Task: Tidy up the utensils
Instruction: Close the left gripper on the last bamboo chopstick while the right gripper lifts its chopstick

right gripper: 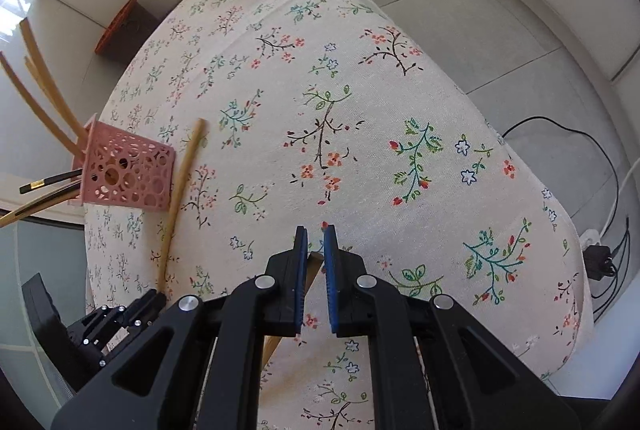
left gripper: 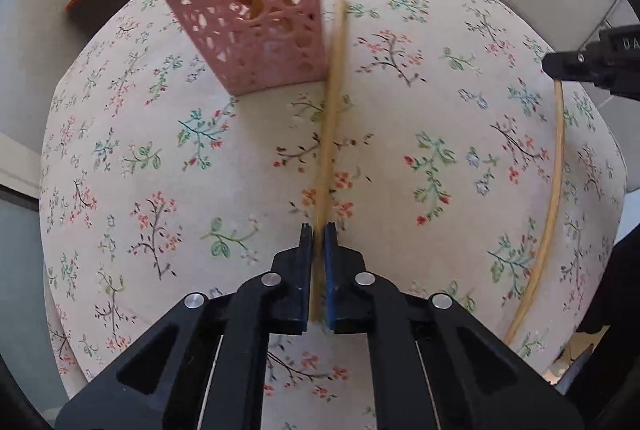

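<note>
My left gripper [left gripper: 318,230] is shut on the near end of a light wooden chopstick [left gripper: 332,117]. That stick lies on the floral tablecloth [left gripper: 420,101] and reaches up beside the pink perforated holder [left gripper: 260,29]. The holder stands upright with several wooden chopsticks and a black one leaning out of it. In the right wrist view the holder [right gripper: 128,173] is at the left, with the left gripper [right gripper: 158,296] below it. My right gripper [right gripper: 316,230] is shut on a second wooden chopstick [right gripper: 313,262], which slants down behind its left finger. In the left wrist view this stick [left gripper: 554,197] hangs from the right gripper [left gripper: 554,63].
The cloth-covered table [right gripper: 360,89] drops off on all sides to a pale tiled floor. An orange-edged brown object [right gripper: 120,29] sits on the floor beyond the holder. Black cables and a plug block [right gripper: 598,254] lie on the floor at the right.
</note>
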`<control>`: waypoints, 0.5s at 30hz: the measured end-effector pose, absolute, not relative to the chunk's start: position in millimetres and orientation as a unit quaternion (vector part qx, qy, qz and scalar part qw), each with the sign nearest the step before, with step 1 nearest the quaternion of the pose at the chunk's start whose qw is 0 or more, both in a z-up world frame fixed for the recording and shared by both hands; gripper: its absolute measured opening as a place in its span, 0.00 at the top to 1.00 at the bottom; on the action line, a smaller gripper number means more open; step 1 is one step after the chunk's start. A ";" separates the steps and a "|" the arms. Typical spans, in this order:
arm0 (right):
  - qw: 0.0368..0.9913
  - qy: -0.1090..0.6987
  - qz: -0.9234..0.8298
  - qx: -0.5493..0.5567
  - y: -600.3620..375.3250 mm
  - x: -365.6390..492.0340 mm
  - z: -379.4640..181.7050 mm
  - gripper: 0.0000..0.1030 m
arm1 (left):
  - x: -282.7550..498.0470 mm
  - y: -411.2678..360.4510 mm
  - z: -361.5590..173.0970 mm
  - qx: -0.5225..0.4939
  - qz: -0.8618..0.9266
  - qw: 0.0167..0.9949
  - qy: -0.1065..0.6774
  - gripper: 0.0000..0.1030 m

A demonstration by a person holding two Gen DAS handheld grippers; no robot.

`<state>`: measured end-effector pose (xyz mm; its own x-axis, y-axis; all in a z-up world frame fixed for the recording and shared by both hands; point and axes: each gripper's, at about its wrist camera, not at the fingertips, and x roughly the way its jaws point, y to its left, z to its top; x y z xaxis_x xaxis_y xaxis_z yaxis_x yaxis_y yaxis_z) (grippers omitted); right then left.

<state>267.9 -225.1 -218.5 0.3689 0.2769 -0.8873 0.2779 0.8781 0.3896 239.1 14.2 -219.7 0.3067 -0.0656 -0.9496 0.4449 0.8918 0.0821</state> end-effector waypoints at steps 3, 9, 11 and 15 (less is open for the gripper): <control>0.797 0.548 0.014 0.253 -226.9 252.8 -204.5 0.91 | 209.8 4.7 -205.1 0.198 -0.176 0.799 0.540 0.96; 0.815 0.520 0.037 0.252 -233.2 219.5 -176.2 0.91 | 151.8 5.5 -148.0 0.168 -0.202 0.846 0.465 0.96; 0.827 0.505 0.043 0.242 -234.4 209.3 -163.3 0.91 | 140.7 0.6 -124.2 0.157 -0.197 0.864 0.436 0.96; 0.859 0.458 0.056 0.223 -229.6 196.6 -125.2 0.92 | 133.0 -0.4 -76.5 0.130 -0.185 0.897 0.381 0.96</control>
